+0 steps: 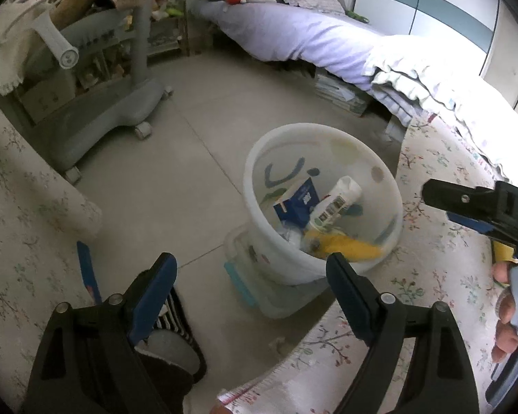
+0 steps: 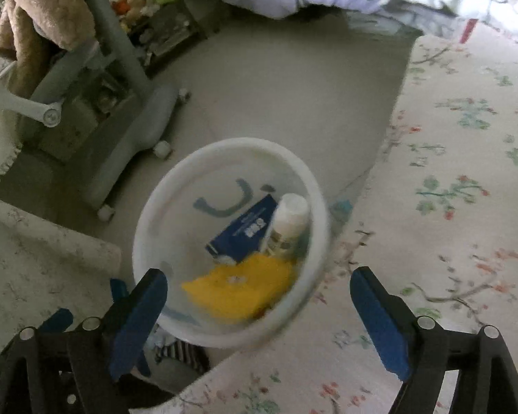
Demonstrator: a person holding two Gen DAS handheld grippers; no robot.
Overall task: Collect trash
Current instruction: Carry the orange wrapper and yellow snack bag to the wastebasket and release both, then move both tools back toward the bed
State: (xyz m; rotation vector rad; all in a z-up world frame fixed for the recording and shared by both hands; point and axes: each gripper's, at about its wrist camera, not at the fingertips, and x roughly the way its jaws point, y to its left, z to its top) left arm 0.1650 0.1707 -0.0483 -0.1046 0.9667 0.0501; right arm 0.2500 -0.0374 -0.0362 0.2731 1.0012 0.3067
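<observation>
Both your left gripper [image 1: 250,289] and right gripper [image 2: 259,310] stood with jaws wide apart and nothing between them, above the white bucket [image 1: 323,203] on the floor beside the floral-clothed table [image 1: 431,276]. The blue carton [image 1: 298,203], white bottle [image 1: 336,200] and yellow wrapper [image 1: 345,246] already lay inside. A clean drop probably needed each gripper centred over the rim before you let go.
</observation>
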